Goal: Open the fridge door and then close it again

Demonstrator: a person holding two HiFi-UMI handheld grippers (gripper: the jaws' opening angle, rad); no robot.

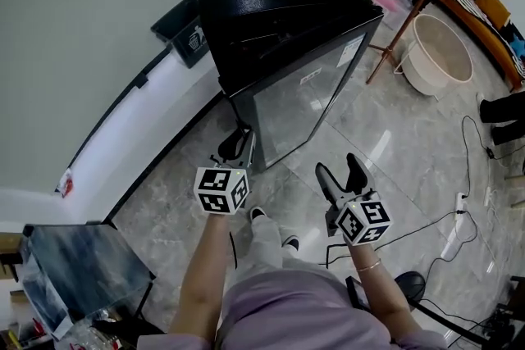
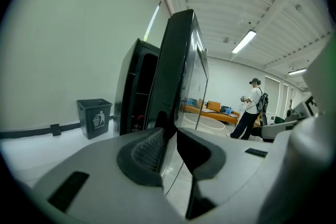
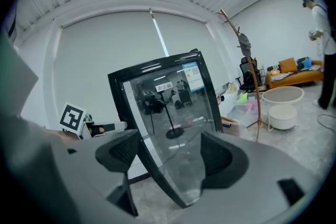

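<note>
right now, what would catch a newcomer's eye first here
The black fridge stands in the middle with its mirrored door ajar. The left gripper pinches the door's free edge low down, while the right gripper hangs open in front of it. A pale tub sits on the floor to the right.

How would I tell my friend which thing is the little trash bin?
Find the big black fridge standing by the white wall. Right beside it, against that wall, is the trash bin. It is much smaller than the fridge, open on top, and has a white picture of a person throwing rubbish away on its front.
</note>
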